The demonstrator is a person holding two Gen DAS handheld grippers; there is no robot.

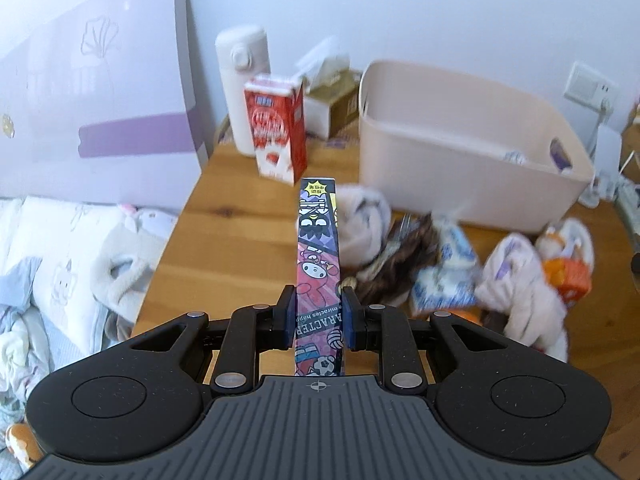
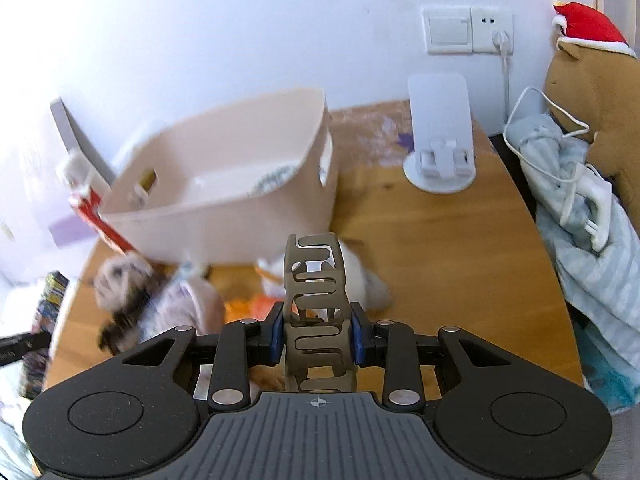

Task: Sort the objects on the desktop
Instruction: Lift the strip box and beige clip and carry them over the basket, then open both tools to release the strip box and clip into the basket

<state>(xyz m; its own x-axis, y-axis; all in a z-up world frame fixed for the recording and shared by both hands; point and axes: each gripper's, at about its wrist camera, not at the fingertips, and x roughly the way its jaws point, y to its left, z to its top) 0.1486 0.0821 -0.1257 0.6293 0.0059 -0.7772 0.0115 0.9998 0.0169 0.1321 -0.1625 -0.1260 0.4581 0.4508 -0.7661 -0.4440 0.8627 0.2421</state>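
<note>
Firmly clamped between the blue pads of the left claw, a long flat cartoon-printed box stands on edge and juts straight forward, above the wooden worktop. Just right of its far end lies a blurred heap: a pale plush toy, a tuft of brown hair, a blue-and-white packet, a cream garment and an orange packet. Ahead and to the right of the claw sits a cream storage bin (a few small things show at its far end, too blurred to name). Ahead and slightly left stand a red milk carton, a white flask behind it, and a tissue box.

The right claw is closed on a grey-brown hair clip, whose cut-out body rises forward from between the pads. Below and beyond the clip lies the same heap, with the cream garment to the left and the orange packet close by. The storage bin stands ahead to the left, a white phone stand ahead to the right, and a brown plush in a red hat at the far right. The left claw's printed box shows at the left edge.
</note>
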